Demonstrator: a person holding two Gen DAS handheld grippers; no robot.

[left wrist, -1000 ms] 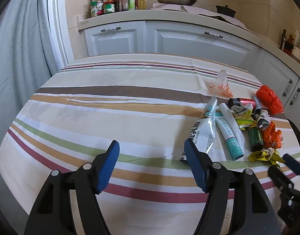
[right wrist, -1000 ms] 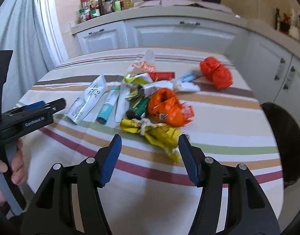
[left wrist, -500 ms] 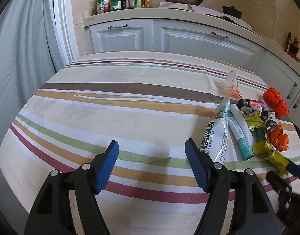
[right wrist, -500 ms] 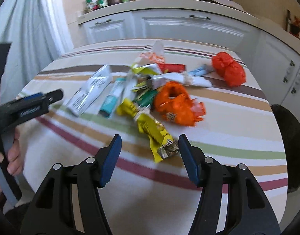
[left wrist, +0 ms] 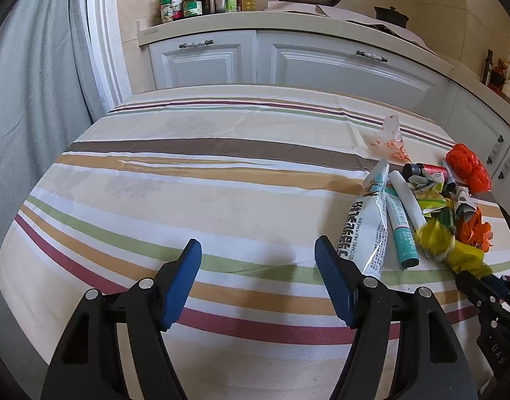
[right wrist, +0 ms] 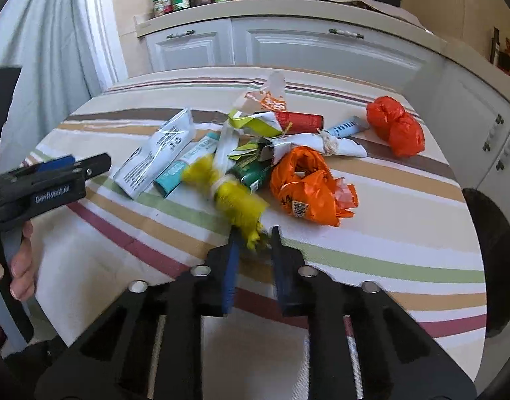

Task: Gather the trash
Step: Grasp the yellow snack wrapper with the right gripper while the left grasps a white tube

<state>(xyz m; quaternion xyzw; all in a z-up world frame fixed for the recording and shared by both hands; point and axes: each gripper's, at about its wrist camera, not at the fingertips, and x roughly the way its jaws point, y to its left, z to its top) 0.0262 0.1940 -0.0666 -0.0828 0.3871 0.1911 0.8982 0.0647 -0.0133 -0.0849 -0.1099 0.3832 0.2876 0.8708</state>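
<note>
yellow wrapper (right wrist: 236, 200) (knotted) in right gripper (right wrist: 253, 243)

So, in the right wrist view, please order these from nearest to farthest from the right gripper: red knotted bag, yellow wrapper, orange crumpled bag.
1. yellow wrapper, its near end between the closing jaws of the right gripper.
2. orange crumpled bag, just beyond, to the right.
3. red knotted bag, far right.
</note>
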